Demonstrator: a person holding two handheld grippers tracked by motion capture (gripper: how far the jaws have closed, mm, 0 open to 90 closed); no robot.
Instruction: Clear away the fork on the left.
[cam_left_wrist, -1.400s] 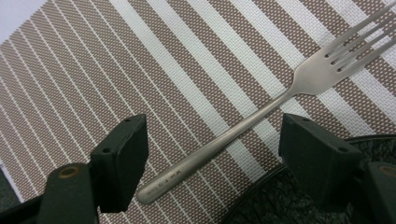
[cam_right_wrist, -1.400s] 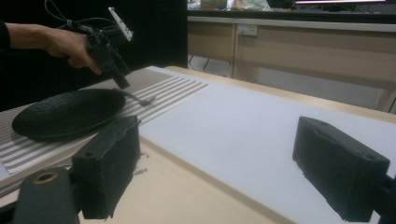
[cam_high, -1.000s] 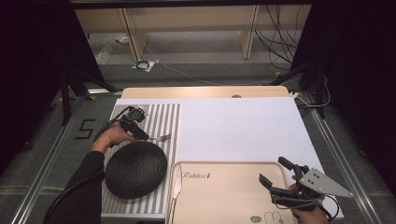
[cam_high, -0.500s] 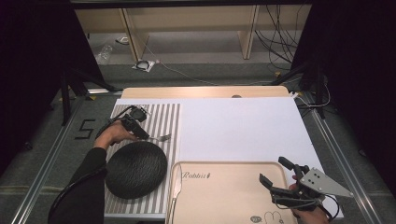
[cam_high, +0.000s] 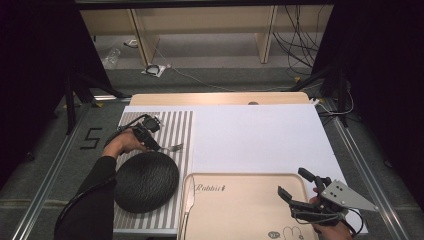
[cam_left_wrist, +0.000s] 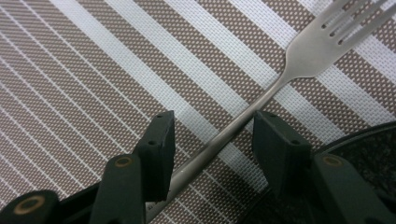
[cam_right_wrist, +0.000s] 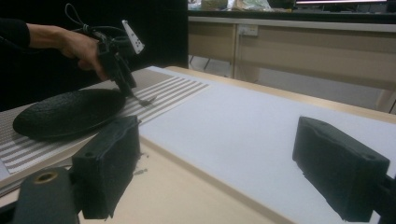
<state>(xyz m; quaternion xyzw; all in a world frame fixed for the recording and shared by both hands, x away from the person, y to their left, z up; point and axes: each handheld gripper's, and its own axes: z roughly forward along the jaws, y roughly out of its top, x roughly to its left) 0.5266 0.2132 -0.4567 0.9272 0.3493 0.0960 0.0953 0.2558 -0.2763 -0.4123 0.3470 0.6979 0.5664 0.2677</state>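
Observation:
A silver fork (cam_left_wrist: 280, 79) lies on the striped placemat (cam_high: 175, 125), beside a black round plate (cam_high: 145, 181). My left gripper (cam_left_wrist: 212, 135) points down over the fork's handle, which runs diagonally between the two pads. The jaws have just been closing, with gaps still showing between the pads and the handle. From above, the left gripper (cam_high: 159, 147) sits at the fork's (cam_high: 174, 148) handle end. My right gripper (cam_high: 292, 182) hovers over the right end of the beige tray (cam_high: 240, 220), open wide with nothing between its pads (cam_right_wrist: 112, 163).
A table knife (cam_high: 189, 205) lies along the tray's left edge. A large white sheet (cam_high: 255, 140) covers the table's middle and right. The plate's rim (cam_left_wrist: 369, 135) sits close to the left gripper's right jaw. Cables and shelf legs stand beyond the far edge.
The left hand and gripper have dipped slightly toward the fork's handle. The right gripper has kept still over the tray.

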